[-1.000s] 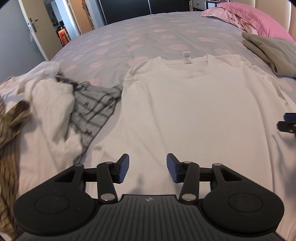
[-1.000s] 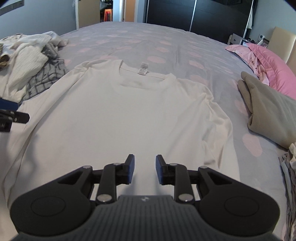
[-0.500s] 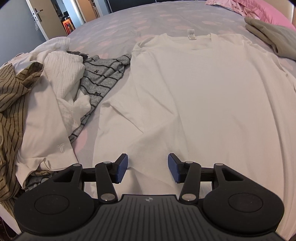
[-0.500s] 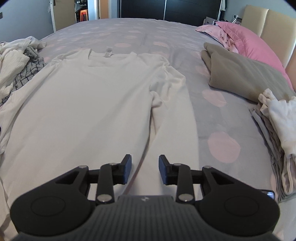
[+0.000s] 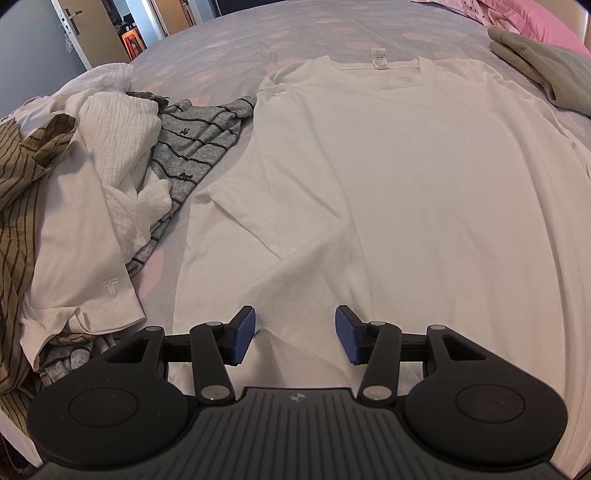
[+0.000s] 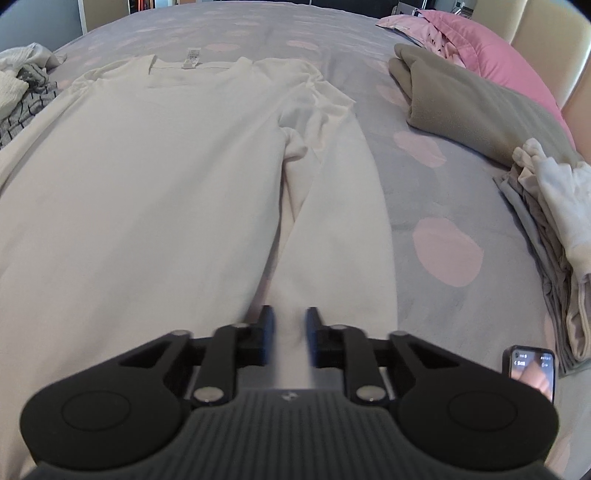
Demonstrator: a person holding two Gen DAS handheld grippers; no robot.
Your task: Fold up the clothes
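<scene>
Right tongs (image 6: 288, 332) newly nearer long sleeve (image 6: 340, 221); phone (image 6: 532, 373) beside

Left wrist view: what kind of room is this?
Most likely a bedroom at home. A wide bed with a grey, pink-spotted cover fills the view, a pink pillow lies at its head, and a white shirt is spread flat beside a heap of clothes.

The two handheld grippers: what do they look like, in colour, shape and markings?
Both the left gripper and the right gripper have black linkage arms with silver pivot pins, two round black discs, a ribbed dark grey body with a small pale emblem, and blue ribbed finger pads.
</scene>
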